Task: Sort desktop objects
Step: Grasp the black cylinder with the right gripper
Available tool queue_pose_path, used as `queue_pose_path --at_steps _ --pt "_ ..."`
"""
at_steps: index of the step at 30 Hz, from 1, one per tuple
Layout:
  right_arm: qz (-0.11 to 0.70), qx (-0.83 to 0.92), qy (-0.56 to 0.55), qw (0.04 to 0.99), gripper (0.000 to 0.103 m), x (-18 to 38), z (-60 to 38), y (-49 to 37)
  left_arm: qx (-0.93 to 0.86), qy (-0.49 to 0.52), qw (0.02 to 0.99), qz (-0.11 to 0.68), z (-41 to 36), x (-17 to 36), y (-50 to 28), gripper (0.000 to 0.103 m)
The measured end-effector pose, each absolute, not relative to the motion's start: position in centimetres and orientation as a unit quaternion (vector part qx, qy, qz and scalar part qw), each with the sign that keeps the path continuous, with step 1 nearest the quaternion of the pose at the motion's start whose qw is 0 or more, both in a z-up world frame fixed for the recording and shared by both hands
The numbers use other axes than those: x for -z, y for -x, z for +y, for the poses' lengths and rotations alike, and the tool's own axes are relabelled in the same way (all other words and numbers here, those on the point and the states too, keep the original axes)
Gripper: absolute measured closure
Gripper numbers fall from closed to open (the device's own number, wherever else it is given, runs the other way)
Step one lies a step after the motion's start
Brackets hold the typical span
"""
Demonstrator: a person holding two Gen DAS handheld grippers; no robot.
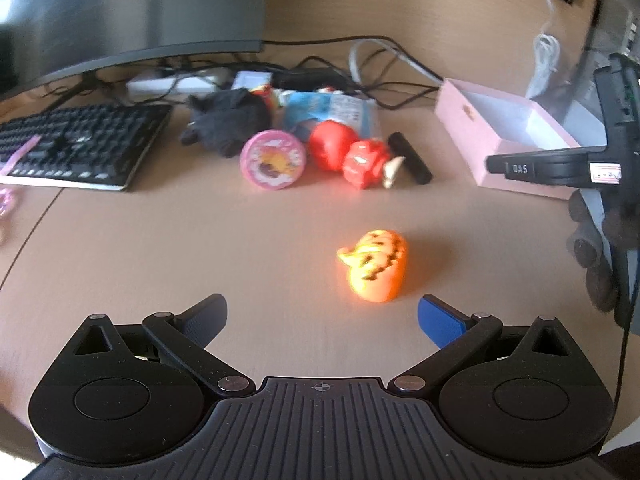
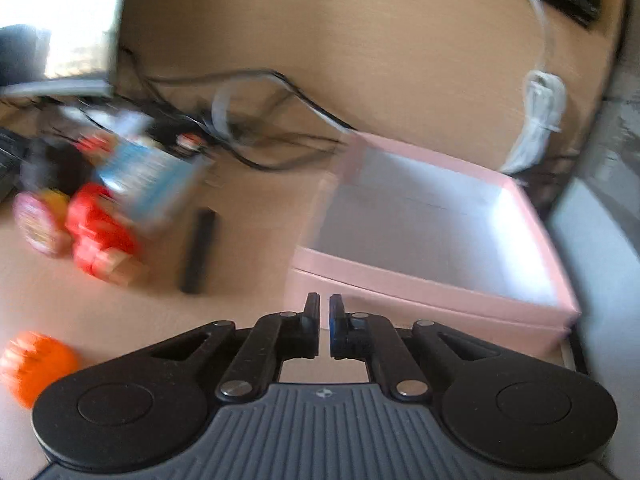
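An orange pumpkin toy [image 1: 376,266] lies on the desk just ahead of my left gripper [image 1: 322,316], which is open and empty. It also shows in the right wrist view [image 2: 34,364] at the lower left. An open pink box [image 1: 508,136] stands at the right; its inside looks bare in the right wrist view [image 2: 436,232]. My right gripper [image 2: 324,312] is shut and empty, in front of the box's near left corner. A heap of toys sits behind: a pink round tin [image 1: 274,159], red toys [image 1: 348,152], a black stick [image 1: 410,158], a black plush [image 1: 228,120].
A black keyboard [image 1: 80,144] lies at the left under a monitor [image 1: 120,8]. Cables and a power strip [image 1: 172,84] run along the back. A blue packet [image 1: 332,110] lies behind the red toys. The other hand-held gripper [image 1: 568,166] is at the right edge.
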State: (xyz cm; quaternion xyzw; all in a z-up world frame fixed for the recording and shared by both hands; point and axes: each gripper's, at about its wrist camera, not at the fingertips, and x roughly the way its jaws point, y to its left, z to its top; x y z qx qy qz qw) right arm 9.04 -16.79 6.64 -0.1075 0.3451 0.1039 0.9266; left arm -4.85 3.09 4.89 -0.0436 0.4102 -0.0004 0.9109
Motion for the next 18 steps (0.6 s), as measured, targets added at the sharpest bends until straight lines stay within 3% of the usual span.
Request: queue_pose_path --at_steps 2,5,6,10,12,18 --pt "0.338 -0.147 0.112 0.923 0.094 -6.8 -14.8 -8.8 -0.012 0.052 0.908 0.416 3.7 -4.7 5.1 0.000" --pt "0.336 -0.175 0.101 0.920 0.076 -6.1 -12.5 -10.2 -0.023 0.056 0.907 0.416 4.3 -4.8 5.9 0.000" --pt "0.338 -0.180 0.090 0.920 0.075 -5.8 -11.8 -11.2 -0.025 0.056 0.908 0.415 4.4 -5.0 6.2 0.000" --pt "0.368 -0.210 0.057 0.904 0.076 -4.5 -9.7 -15.1 -0.037 0.056 0.908 0.413 5.0 -5.2 7.2 0.000" --pt "0.387 -0.222 0.054 0.893 0.085 -4.1 -9.7 -15.9 -0.040 0.061 0.907 0.415 5.4 -5.1 7.5 0.000" --pt "0.406 -0.239 0.068 0.879 0.085 -4.6 -11.7 -12.9 -0.023 0.074 0.909 0.410 5.2 -4.8 7.1 0.000"
